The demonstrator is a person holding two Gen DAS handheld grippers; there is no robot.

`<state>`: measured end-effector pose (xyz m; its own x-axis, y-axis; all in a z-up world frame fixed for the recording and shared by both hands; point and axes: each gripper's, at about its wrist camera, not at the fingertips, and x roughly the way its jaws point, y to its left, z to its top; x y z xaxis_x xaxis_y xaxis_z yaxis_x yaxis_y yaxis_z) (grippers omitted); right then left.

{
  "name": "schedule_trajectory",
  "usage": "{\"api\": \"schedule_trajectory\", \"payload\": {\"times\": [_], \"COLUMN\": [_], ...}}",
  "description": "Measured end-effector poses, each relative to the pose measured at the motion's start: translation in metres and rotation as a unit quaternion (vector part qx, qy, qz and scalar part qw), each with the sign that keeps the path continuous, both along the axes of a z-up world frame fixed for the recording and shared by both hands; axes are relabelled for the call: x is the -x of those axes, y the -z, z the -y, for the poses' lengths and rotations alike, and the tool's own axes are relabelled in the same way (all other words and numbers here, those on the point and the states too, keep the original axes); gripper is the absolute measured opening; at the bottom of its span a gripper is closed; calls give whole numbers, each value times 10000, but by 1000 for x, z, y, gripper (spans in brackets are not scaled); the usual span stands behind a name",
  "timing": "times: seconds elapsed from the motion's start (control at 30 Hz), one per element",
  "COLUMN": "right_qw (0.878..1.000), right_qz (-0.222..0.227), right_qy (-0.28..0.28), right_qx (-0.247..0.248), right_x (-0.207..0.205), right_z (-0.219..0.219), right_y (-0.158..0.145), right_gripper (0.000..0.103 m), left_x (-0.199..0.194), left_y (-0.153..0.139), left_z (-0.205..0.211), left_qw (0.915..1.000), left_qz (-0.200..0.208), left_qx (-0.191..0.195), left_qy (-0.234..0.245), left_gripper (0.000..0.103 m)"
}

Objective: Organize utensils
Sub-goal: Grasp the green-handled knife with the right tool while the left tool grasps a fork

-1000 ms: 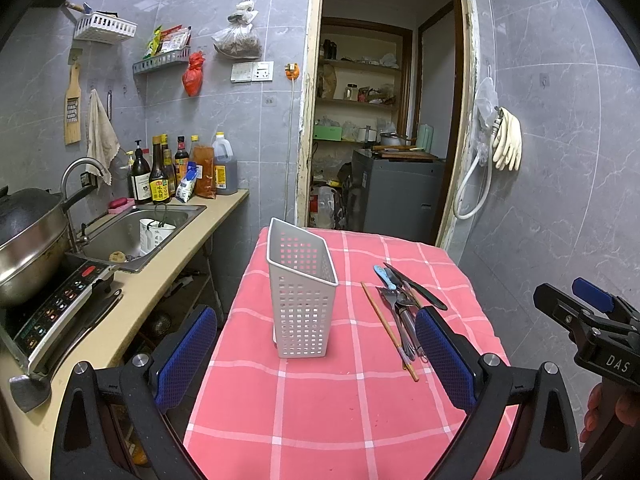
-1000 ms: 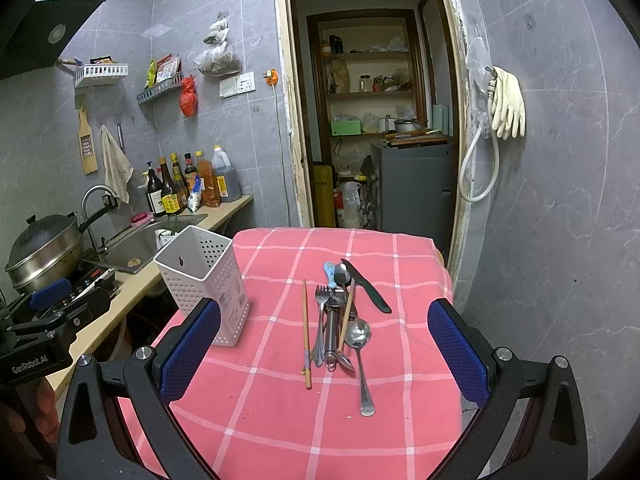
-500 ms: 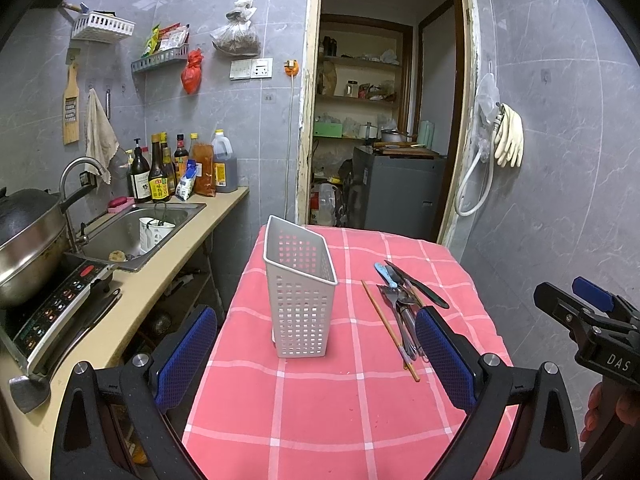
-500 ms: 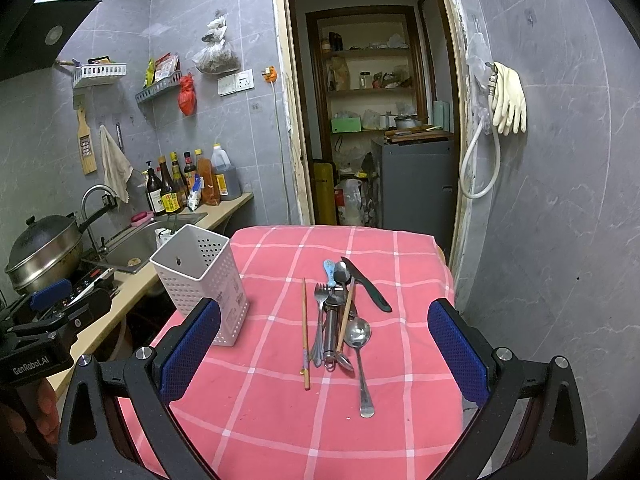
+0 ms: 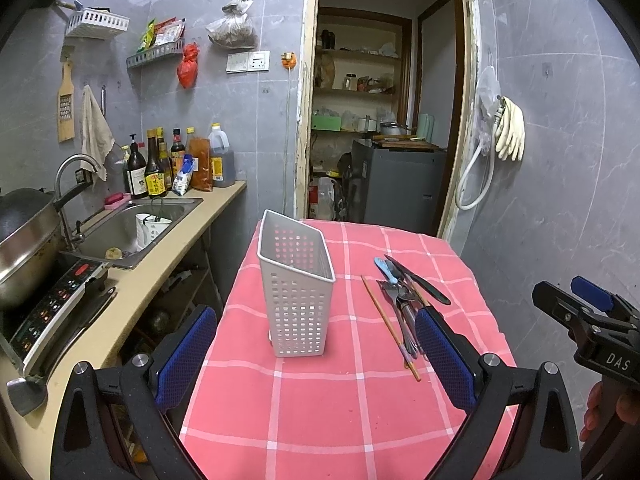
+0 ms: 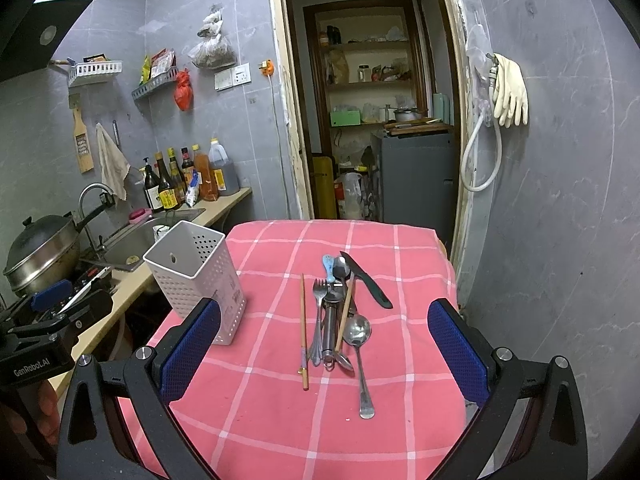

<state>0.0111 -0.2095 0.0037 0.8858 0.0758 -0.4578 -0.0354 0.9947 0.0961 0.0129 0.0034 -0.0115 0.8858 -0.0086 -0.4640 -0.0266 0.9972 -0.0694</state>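
nothing was sorted yet: the white perforated utensil holder [image 5: 296, 292] stood empty on the checked worktop [image 6: 280, 420], the cutlery pile [image 6: 336, 312] beside it. left claw [image 5: 316, 356] and right claw [image 6: 324, 356] both hovered released. next: grasp a utensil, maybe the spoon [image 6: 359, 344].

A white perforated utensil holder [image 6: 196, 280] stands upright on the left; cutlery and chopsticks [image 6: 340, 312] lie piled beside it.

one white holder [image 6: 196, 280], two chopsticks [image 6: 303, 328], one fork [image 6: 318, 320], one black knife [image 6: 366, 280], two spoons [image 6: 358, 344]
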Motion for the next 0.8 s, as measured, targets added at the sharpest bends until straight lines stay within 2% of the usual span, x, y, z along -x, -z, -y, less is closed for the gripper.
{"api": "schedule_trajectory", "payload": {"times": [0.3, 0.47, 0.6, 0.8], "right_qw": [9996, 9988, 9986, 9972], "right_qz": [-80, -221, -310, -489], "right_qy": [232, 429, 416, 540], "right_qx": [146, 116, 126, -159], "right_x": [-7, -20, -29, -41], "right_z": [-5, 6, 12, 27], "right_y": [0, -9, -15, -21], "right_gripper": [102, 102, 102, 102], "left_x": [-10, -39, -63, -100], "left_y": [-4, -14, -20, -25], "left_z": [-7, -7, -7, 15], "left_qw": [9991, 9972, 9934, 9832], "left_qz": [-200, -367, -413, -592], "left_qx": [191, 283, 451, 558], "left_qy": [308, 582, 973, 1632], "left_gripper": [100, 100, 100, 100]}}
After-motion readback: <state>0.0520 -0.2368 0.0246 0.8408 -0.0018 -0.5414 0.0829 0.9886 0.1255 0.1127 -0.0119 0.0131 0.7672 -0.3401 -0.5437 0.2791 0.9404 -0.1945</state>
